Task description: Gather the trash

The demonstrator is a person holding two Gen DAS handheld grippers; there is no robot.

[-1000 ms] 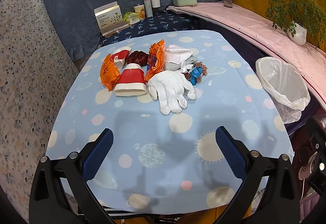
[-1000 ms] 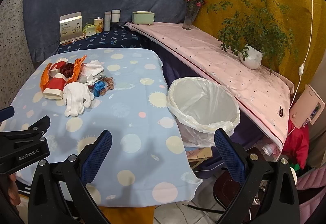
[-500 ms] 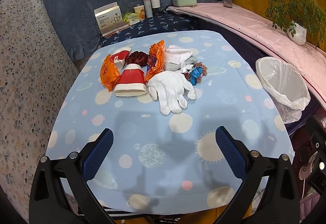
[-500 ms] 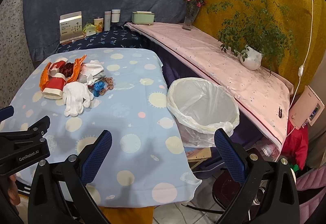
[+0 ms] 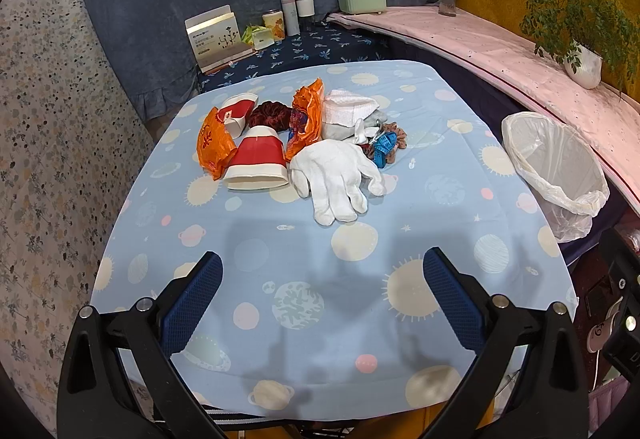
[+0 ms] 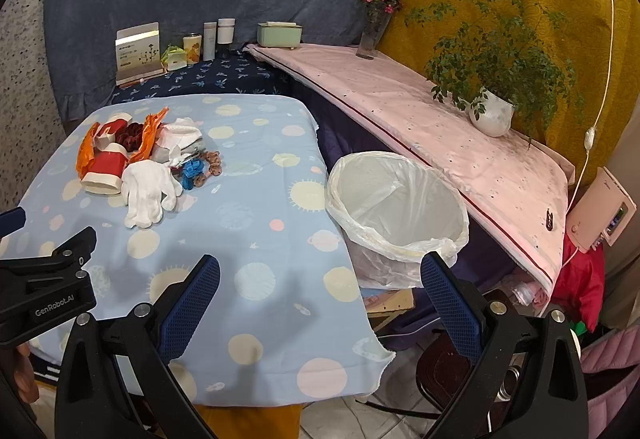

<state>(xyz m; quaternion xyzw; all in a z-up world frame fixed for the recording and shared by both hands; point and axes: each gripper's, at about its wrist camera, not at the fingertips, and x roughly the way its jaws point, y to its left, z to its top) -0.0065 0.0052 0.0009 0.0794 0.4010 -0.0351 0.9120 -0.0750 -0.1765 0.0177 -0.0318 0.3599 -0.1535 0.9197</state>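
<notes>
Beyond the glove (image 5: 338,179), toward the far edge of the surface (image 5: 304,279), the trash lies in one tight heap: a red cup (image 5: 258,161) on its side just left of the glove, an orange wrapper (image 5: 212,147) touching the cup's left flank, a second orange wrapper (image 5: 306,119) standing behind the glove, a white cloth (image 5: 348,113) to the right of that, and a blue scrap (image 5: 382,147) by the glove's wrist. The glove is the nearest piece, its fingers pointing back toward the left hand-held gripper (image 5: 322,303), so its long axis runs roughly along that gripper's line of sight. Both hand-held grippers are spread wide and hold nothing. The left one hovers over bare cloth with the glove straight ahead and well apart. The right hand-held gripper (image 6: 320,303) sits farther off, with the glove (image 6: 146,191) far to its left and the bin (image 6: 400,207) ahead and slightly right, standing off the surface's right edge. My judgement is that nothing has been collected yet, that the bin's liner looks empty, and that the left side is better placed for a first pick while the right is closer to the bin.
</notes>
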